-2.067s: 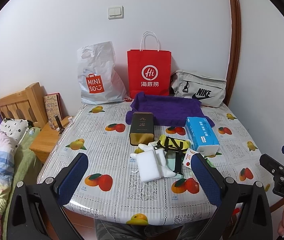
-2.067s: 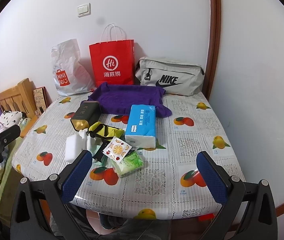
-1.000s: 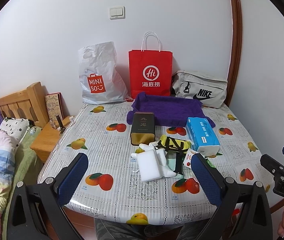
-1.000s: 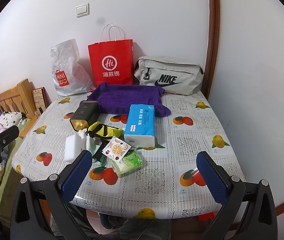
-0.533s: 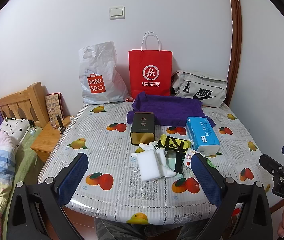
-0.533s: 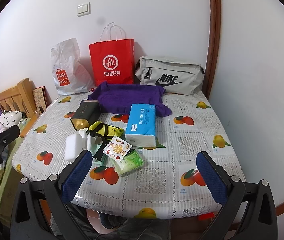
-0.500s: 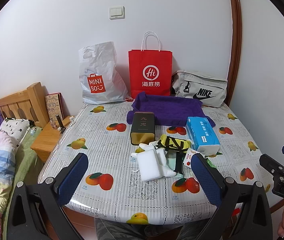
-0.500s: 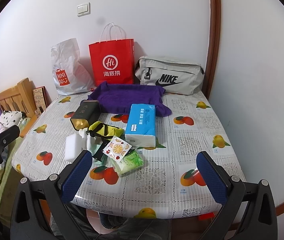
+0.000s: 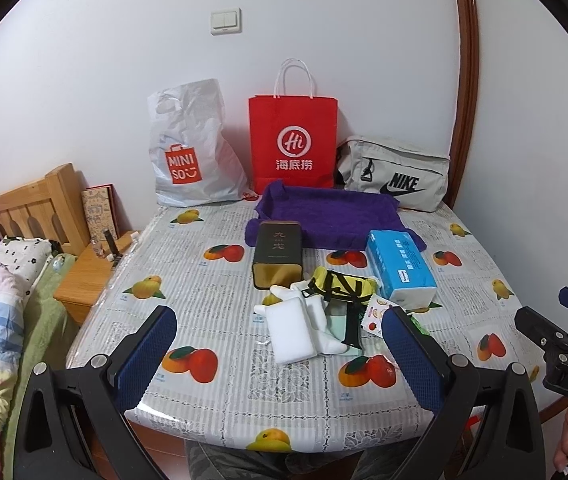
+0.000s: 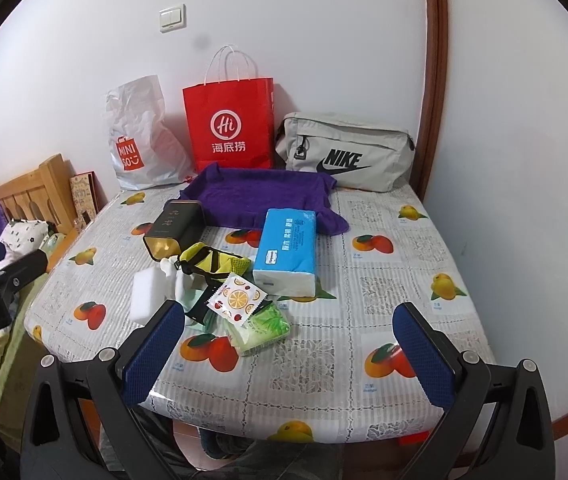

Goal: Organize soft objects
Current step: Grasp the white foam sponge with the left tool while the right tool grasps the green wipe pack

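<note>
Fruit-printed oilcloth covers the table [image 9: 212, 280] before us in a white-walled bedroom, with a wooden bed frame [image 9: 32, 204] at far left. We hold both tools short of the near edge, nothing grasped: our left gripper [image 9: 280, 354] stands wide apart, and our right gripper [image 10: 288, 344] likewise gapes, empty.

Reading left to right along the wall: a white Miniso bag [image 9: 192, 148], a red paper bag [image 9: 293, 144] and a grey Nike pouch [image 9: 395, 174]. In front of them lies a purple towel [image 9: 331, 216], with a dark tin [image 9: 278, 252] touching its left corner and a blue tissue pack [image 9: 399, 266] overlapping its right.

The soft things crowd mid-table: a white sponge [image 9: 289, 330] beside white socks [image 9: 323, 330], a yellow mesh pouch [image 9: 341, 286] whose black strap trails over them, then a fruit-print sachet [image 10: 236, 298] lying atop a green wipes pack [image 10: 262, 326].

The tangle, we judge, is the hazard. A pinch on the sponge may snag a sock; lifting the pouch could drag its strap across its neighbours; the sachet may slide off the wipes. The slick cloth offers little grip, so a nudged pack could skate toward the edge.
</note>
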Demonstrator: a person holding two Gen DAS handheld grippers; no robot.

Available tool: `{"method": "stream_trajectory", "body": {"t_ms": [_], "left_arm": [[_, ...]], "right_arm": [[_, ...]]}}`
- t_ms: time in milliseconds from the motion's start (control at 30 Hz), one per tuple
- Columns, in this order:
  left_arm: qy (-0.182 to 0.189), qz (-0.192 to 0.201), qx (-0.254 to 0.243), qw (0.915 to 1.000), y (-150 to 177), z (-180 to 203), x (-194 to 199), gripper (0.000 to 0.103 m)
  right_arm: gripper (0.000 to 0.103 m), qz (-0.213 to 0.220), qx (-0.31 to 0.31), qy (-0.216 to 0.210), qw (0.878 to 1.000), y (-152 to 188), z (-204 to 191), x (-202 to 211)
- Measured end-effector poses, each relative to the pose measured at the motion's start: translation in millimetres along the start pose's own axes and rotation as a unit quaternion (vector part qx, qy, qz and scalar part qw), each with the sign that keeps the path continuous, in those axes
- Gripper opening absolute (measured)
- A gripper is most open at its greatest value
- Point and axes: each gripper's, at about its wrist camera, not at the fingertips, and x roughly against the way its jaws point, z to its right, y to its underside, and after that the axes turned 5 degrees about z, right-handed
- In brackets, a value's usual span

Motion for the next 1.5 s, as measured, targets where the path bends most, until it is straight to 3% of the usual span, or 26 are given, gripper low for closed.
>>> {"method": "stream_trajectory", "body": {"t_ms": [233, 533, 667, 833, 1167, 1233, 1333, 1500], "left_arm": [[-0.004, -0.024, -0.006, 0.9997, 6.2, 2.3, -31.2, 0.103], [-0.018, -0.089, 0.004, 0.9959, 35.2, -7.0, -99.5, 0.103], [-0.015, -0.120, 0.012, 0.9925, 50.6, -7.8, -130.5, 0.103], [0.004, -0.152, 0.018, 0.9882, 63.7, -9.8, -155.7, 0.103], [0.039, -0.169, 0.029, 0.9844, 67.8, -15.4, -182.3, 0.103], [0.044, -0.172, 0.039, 0.9833, 68.2, -17.2, -189.3, 0.103], [0.052, -0.180, 0.061, 0.9804, 69.4, -18.6, -200.9, 0.103], [0.064, -0.184, 0.072, 0.9781, 71.8, -15.0, -216.8, 0.099]], "right_arm": [[0.103, 0.002, -0.004, -0.007, 1.000, 4.1, 8.2, -21.0], [0.103, -0.022, -0.033, -0.035, 0.999, 23.1, 23.3, -79.9], [0.103, -0.047, -0.012, -0.049, 0.998, 35.4, 14.7, -110.4], [0.103, -0.093, 0.007, -0.099, 0.991, 55.1, -1.5, -150.5], [0.102, -0.125, 0.075, -0.106, 0.984, 76.7, -23.4, -199.6], [0.098, -0.132, 0.076, -0.108, 0.982, 80.2, -23.6, -210.6], [0.078, -0.117, 0.077, -0.115, 0.983, 81.2, -25.1, -212.8], [0.076, -0.127, 0.069, -0.143, 0.979, 79.5, -16.9, -204.9]]}}
